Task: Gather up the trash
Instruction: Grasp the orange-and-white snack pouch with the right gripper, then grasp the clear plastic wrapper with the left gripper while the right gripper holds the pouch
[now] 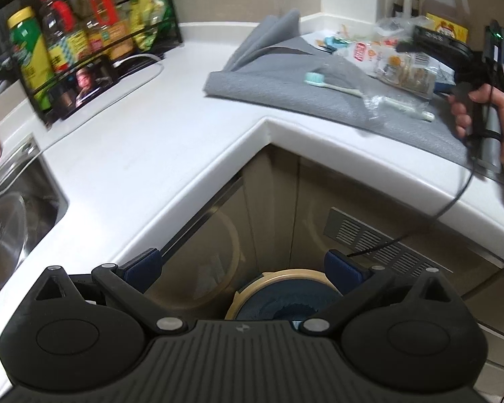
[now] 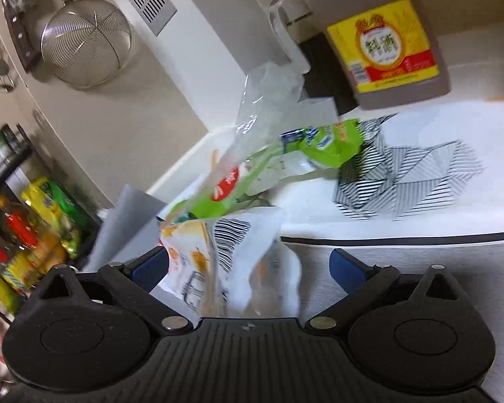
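Trash: crumpled wrappers [image 2: 238, 262] heaped on the bench [image 1: 144, 134], directly ahead of the right gripper [image 2: 248, 265] and between its spread blue fingers [image 2: 151, 265]. Not pinched, so far as visible; nearest wrapper white with orange print and black stripes, lying loose at 12 o'clock, close in. Judged a reach toward the pile, closing still to come.

Beyond, at 12 o'clock, a green packet [image 2: 322, 144] and clear plastic film [image 2: 268, 100] standing up from the heap. At 2 o'clock, a white cloth with black line pattern [image 2: 403, 181] spread flat. Farther, at 1 o'clock, a large brown jug with yellow label [image 2: 389, 47] against the wall. At 10 o'clock, high up, a wire strainer [image 2: 84, 47] hanging.

Left gripper [image 1: 242, 265] held low off the bench edge, fingers spread wide, holding nothing, aimed at a round bin [image 1: 285, 295] with blue liner below, close at 12 o'clock; likely parked there ready to receive trash.

From that view, farther at 1 o'clock, a grey mat [image 1: 302, 94] carrying a teal toothbrush [image 1: 332, 84] and the wrapper pile. At 2 o'clock, a hand [image 1: 487, 114] wrapped around the right gripper's handle, wrist level, pointing across the mat. At 10 o'clock, far, a rack of bottles [image 1: 77, 43].
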Action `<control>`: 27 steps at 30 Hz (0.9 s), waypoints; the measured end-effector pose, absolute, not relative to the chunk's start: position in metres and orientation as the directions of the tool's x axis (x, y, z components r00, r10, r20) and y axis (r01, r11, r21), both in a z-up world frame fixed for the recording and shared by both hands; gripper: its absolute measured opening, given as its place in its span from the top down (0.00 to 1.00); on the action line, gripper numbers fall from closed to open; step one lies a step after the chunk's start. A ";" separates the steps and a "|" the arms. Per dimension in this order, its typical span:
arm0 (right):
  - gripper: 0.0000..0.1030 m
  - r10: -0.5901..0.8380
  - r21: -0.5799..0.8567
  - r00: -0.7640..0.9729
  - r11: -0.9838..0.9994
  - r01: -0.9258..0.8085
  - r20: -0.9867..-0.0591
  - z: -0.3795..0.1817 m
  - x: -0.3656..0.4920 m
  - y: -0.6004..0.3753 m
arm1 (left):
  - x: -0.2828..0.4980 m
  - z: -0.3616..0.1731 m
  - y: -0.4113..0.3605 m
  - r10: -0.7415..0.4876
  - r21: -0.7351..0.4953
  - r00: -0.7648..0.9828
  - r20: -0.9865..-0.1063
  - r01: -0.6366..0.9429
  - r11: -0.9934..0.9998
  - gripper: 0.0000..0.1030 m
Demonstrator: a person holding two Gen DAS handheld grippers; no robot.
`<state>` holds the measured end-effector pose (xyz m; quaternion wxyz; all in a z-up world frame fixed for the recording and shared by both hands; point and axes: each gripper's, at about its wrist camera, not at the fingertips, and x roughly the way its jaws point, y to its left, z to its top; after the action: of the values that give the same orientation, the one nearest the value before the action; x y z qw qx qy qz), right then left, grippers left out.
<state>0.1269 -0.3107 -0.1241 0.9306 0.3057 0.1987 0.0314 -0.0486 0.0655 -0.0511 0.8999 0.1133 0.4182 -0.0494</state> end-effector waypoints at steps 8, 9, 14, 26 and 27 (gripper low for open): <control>0.63 0.226 0.537 0.912 0.844 -0.007 -0.342 -0.115 0.119 -0.308 | -0.025 -0.044 0.017 -0.014 0.218 0.682 -0.731 0.253 0.942 0.00; 0.64 0.202 0.516 0.920 0.857 0.001 -0.336 -0.110 0.109 -0.308 | -0.020 -0.041 0.011 -0.015 0.231 0.695 -0.718 0.259 0.938 0.00; 0.64 0.115 0.437 0.950 0.899 0.025 -0.290 -0.103 0.052 -0.320 | 0.012 -0.024 -0.017 -0.050 0.245 0.743 -0.667 0.283 0.927 0.00; 0.64 0.102 0.518 0.936 0.850 0.095 -0.337 -0.124 0.043 -0.346 | 0.148 -0.016 -0.097 -0.183 0.112 0.714 -0.675 0.344 0.932 0.00; 0.63 0.104 0.523 0.935 0.847 0.095 -0.339 -0.125 0.044 -0.346 | 0.159 -0.020 -0.103 -0.173 0.116 0.706 -0.687 0.341 0.933 0.00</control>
<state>0.0437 -0.3458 -0.1252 0.9440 0.2764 0.1801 0.0022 0.1590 -0.1034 -0.0203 0.9160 0.1179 0.3568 -0.1403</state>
